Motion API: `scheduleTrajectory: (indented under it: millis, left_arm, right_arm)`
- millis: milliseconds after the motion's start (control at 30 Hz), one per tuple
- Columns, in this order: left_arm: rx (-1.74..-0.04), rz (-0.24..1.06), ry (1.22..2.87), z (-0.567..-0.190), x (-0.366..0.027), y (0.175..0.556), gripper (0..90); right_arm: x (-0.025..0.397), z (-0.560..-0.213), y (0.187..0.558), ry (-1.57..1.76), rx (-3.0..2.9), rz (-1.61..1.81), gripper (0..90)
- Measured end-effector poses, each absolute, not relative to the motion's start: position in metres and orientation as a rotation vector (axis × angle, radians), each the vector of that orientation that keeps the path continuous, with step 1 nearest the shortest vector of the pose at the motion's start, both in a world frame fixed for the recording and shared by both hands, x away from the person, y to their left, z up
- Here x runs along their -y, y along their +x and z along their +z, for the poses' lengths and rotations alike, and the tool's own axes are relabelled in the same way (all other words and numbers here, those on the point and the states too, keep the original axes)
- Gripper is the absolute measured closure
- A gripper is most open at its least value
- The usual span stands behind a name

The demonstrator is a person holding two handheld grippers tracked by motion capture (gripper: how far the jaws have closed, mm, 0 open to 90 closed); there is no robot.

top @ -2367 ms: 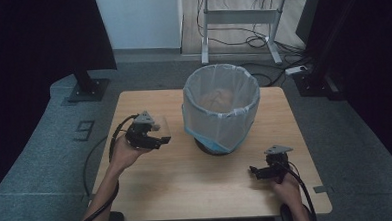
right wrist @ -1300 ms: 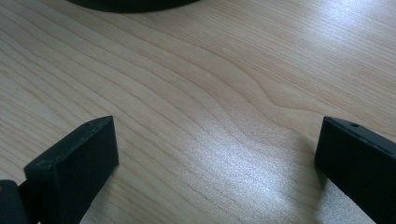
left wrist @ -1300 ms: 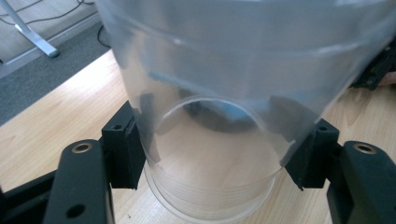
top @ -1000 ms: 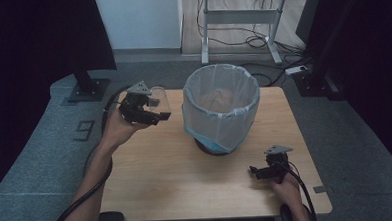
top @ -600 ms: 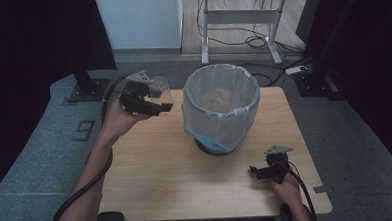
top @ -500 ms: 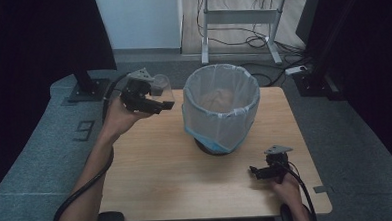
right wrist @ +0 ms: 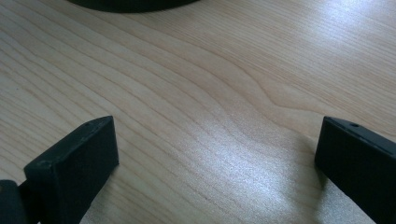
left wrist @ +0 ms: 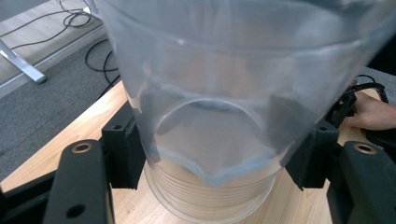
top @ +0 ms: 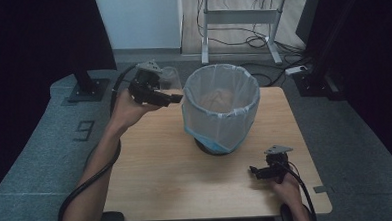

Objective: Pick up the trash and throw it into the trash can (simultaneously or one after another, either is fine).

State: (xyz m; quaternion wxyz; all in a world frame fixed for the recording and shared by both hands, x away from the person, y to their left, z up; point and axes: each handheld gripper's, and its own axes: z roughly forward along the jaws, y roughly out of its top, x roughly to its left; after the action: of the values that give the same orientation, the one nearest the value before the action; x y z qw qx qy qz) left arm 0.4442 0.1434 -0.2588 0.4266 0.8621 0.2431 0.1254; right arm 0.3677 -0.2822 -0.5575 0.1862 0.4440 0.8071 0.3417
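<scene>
Hand (top: pixel 286 190) at near right table (top: pixel 176 171) edge holds right tongs (top: pixel 255 172) low on the wood, jaws wide apart, nothing between them, pointing left. Right gripper view: bare wood grain between both jaws, dark base edge at top. Mid table: bin (top: pixel 221 107) lined with pale bag, upright, mouth up, dark base on the wood. Far left: left hand (top: pixel 126 106) lifts left tongs (top: pixel 176 97) above table's far-left corner, jaws pointing right toward bin rim. Left tongs clamped on clear plastic cup (left wrist: pixel 219 116), 1 jaw each side of its wall. Cup (top: pixel 168 77) long axis roughly crosswise to jaws; which end is the mouth hard to tell. Beyond: grey floor, desk legs, cables.
</scene>
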Motion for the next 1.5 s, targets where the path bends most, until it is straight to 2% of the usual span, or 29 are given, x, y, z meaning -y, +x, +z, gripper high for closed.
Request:
scheduleTrajectory:
  millis: [900, 1500]
  left_arm:
    - [-0.561, 0.299, 2.162, -0.247, -0.077, 0.466, 32.3]
    - [-0.57, 0.313, 2.21, -0.268, -0.041, 0.486, 31.5]
  right_arm:
    - [0.282, -0.557, 0.368, 1.251, -2.273, 0.962, 0.0]
    - [0.282, -0.557, 0.368, 1.251, -2.273, 0.963, 0.0]
